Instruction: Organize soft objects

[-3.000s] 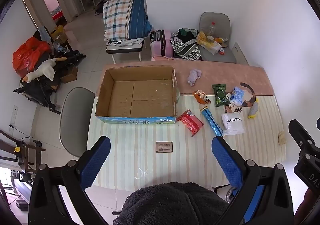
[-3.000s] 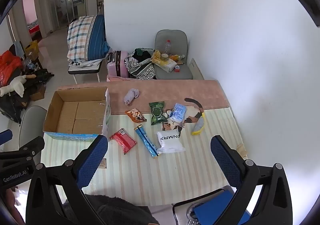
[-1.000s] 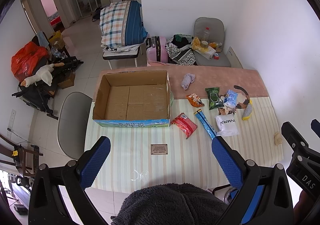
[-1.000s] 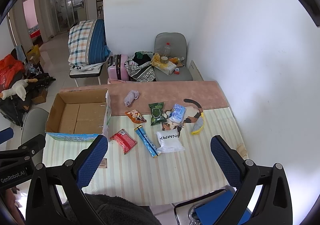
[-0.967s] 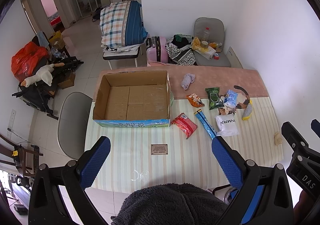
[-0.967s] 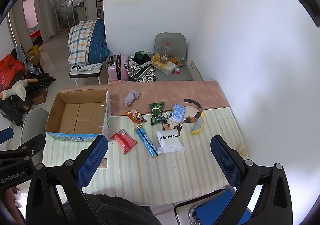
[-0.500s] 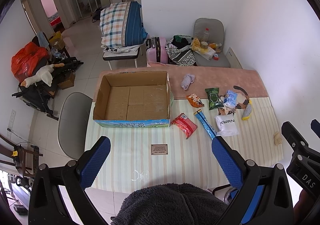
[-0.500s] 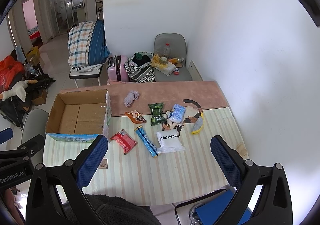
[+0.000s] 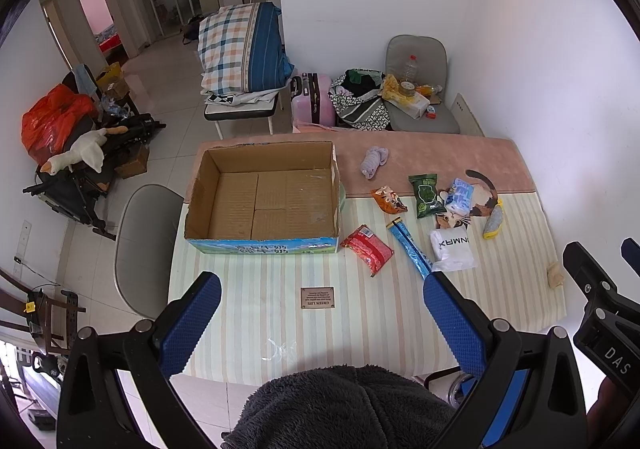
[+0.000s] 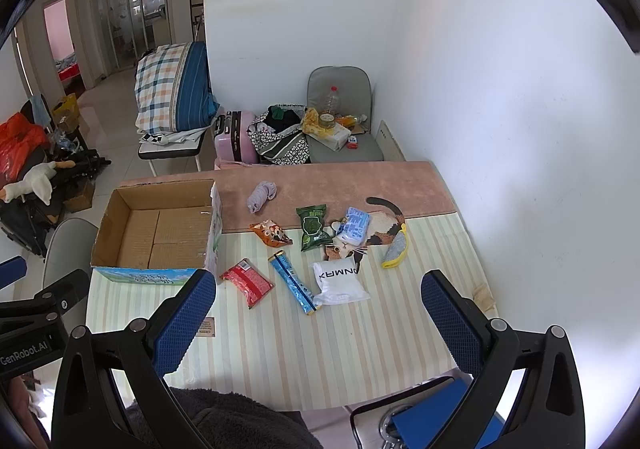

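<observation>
You're at the start — both the left gripper (image 9: 322, 323) and right gripper (image 10: 318, 315) hang spread and empty above the table (image 9: 360, 329). The soft packets, like the red packet (image 9: 367, 249), lie beside the empty cardboard box (image 9: 264, 205); I'd reach down for one next.

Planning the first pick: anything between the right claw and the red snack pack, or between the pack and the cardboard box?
Nothing visible. The right claw hangs open above bare tablecloth; the red snack pack lies alone beside the cardboard box, whose top is open.
</observation>
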A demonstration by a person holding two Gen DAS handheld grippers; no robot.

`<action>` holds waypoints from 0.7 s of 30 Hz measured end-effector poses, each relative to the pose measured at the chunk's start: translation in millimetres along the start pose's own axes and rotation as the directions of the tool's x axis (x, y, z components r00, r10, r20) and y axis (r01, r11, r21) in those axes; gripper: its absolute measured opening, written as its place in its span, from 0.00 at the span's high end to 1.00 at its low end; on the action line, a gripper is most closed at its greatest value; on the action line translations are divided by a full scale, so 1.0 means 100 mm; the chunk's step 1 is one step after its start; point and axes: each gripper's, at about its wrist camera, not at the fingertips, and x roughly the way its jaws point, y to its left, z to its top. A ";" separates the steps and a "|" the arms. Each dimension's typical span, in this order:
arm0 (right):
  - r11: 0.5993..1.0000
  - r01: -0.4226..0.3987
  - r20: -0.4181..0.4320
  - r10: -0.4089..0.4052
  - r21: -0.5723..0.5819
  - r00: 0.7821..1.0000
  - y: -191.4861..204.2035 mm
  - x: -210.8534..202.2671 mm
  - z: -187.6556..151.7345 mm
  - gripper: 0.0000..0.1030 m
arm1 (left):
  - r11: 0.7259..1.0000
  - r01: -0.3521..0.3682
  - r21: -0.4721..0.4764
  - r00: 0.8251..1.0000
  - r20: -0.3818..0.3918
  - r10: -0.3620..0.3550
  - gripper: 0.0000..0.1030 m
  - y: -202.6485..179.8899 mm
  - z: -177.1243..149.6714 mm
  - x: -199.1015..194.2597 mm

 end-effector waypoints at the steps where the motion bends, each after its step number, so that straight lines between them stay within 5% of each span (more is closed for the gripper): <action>1: 1.000 0.000 0.000 0.000 0.000 1.000 0.00 0.00 0.00 0.00 | 1.000 0.001 0.001 1.000 -0.001 -0.001 0.00 0.00 0.00 0.00; 13: 0.999 -0.020 -0.018 0.021 0.038 1.000 -0.09 0.12 0.01 0.00 | 0.999 0.035 0.016 0.999 -0.004 -0.035 0.00 -0.17 0.11 0.19; 17: 0.995 -0.005 -0.045 0.010 0.095 0.999 -0.32 0.47 0.07 0.00 | 0.998 0.046 0.031 0.998 -0.053 -0.044 0.00 -0.28 0.30 0.66; 21: 0.989 -0.007 -0.144 0.028 0.148 0.989 -0.61 1.16 0.11 0.00 | 0.997 0.081 0.020 0.981 -0.180 -0.076 0.00 -0.44 0.48 1.40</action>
